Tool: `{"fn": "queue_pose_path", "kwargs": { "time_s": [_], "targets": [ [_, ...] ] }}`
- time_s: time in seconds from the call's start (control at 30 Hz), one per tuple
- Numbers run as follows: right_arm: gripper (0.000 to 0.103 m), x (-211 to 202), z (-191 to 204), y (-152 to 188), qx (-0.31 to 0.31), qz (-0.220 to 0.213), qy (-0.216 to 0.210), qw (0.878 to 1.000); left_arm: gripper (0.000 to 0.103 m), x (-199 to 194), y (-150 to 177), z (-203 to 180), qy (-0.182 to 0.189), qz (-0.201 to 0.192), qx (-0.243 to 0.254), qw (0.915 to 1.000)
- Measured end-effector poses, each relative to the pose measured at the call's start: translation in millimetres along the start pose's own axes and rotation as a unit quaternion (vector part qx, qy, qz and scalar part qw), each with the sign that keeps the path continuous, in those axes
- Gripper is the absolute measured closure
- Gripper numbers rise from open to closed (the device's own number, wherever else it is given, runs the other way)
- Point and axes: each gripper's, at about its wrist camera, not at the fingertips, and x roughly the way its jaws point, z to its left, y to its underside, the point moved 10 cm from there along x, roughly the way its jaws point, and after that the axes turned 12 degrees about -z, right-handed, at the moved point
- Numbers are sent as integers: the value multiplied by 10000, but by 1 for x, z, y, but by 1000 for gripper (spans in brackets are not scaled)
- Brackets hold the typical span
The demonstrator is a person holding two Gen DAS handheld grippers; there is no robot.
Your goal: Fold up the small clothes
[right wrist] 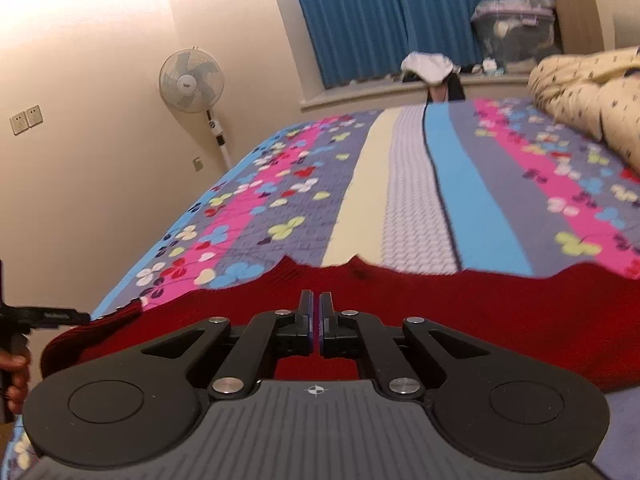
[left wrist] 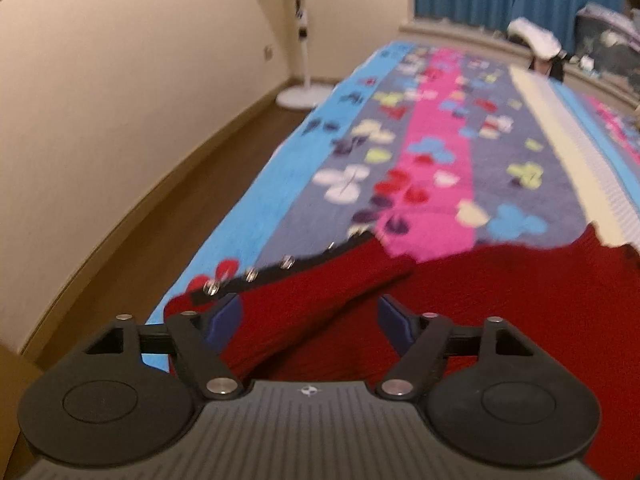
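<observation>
the red knit lies spread on the patterned bedspread at its near edge. left gripper hovers over it, fingers spread wide, nothing between them. right gripper has its pads pressed together above the knit's middle; whether it pinches cloth, cannot tell.

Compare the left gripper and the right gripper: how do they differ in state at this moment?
The left gripper has its jaws spread wide, with nothing between them; the right gripper has its jaws nearly closed, and no cloth is visible between them. The left gripper is above a fold near the snap-button edge of the red knit garment; the right gripper is above its plain part. Both hover over this garment.
</observation>
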Motion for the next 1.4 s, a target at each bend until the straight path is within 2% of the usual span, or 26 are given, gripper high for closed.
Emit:
{"fn": "queue_pose_path", "kwargs": {
  "time_s": [0.17,0.23,0.33,0.43,0.5,0.57,0.63,0.7,0.8,0.87,0.93,1.0,1.03,1.07,1.1,1.13,1.17,1.2,1.27,1.4],
  "targets": [
    [101,10,9,12,163,255,-176,9994,24,5,5,1,-38,57,153,9999],
    [101,12,10,16,180,327,-205,9991,26,8,7,3,-125,91,240,9996],
    [101,14,10,19,233,404,-192,9987,35,15,12,7,-223,162,303,9992],
    [101,15,9,22,394,494,-220,9978,54,25,19,9,-298,307,344,9985],
    [101,16,9,23,437,532,-247,9973,82,28,22,11,-333,347,307,9984],
    [102,16,7,23,447,548,-200,9973,89,24,17,11,-364,250,243,9987],
    [102,17,6,25,488,576,-186,9970,91,13,3,10,-353,15,153,9993],
    [102,19,5,26,599,622,-182,9961,91,-4,-14,-1,-69,-315,9,9995],
    [101,23,2,32,945,746,-234,9924,91,-44,-38,-41,946,-884,-301,9911],
    [98,27,0,39,1294,924,-350,9867,91,-75,-44,-80,1867,-1103,-408,9753],
    [98,30,-2,46,1695,1040,-443,9790,91,-98,-38,-119,2570,-1168,-317,9588],
    [97,33,-9,51,2210,1077,-465,9682,91,-106,-15,-158,2985,-855,-78,9505],
    [95,34,-13,52,2496,1073,-464,9613,91,-105,3,-177,3181,-538,53,9465],
    [90,35,-18,53,2690,1061,-429,9563,88,-104,26,-199,3454,-85,263,9380],
    [80,36,-22,55,2831,1055,-362,9526,85,-104,42,-212,3637,244,398,9303],
    [75,36,-26,57,2909,1067,-278,9504,82,-105,58,-222,3705,559,596,9252],
    [66,37,-32,62,2970,1125,-121,9481,76,-104,63,-224,3662,660,708,9255],
    [63,38,-36,67,3014,1178,-3,9462,70,-106,62,-224,3682,685,729,9243],
    [61,41,-44,78,3137,1342,200,9398,67,-109,42,-212,3806,488,464,9223],
    [62,44,-52,96,3139,1554,471,9355,65,-94,-1,-158,3472,112,-338,9371]
  ]
}}
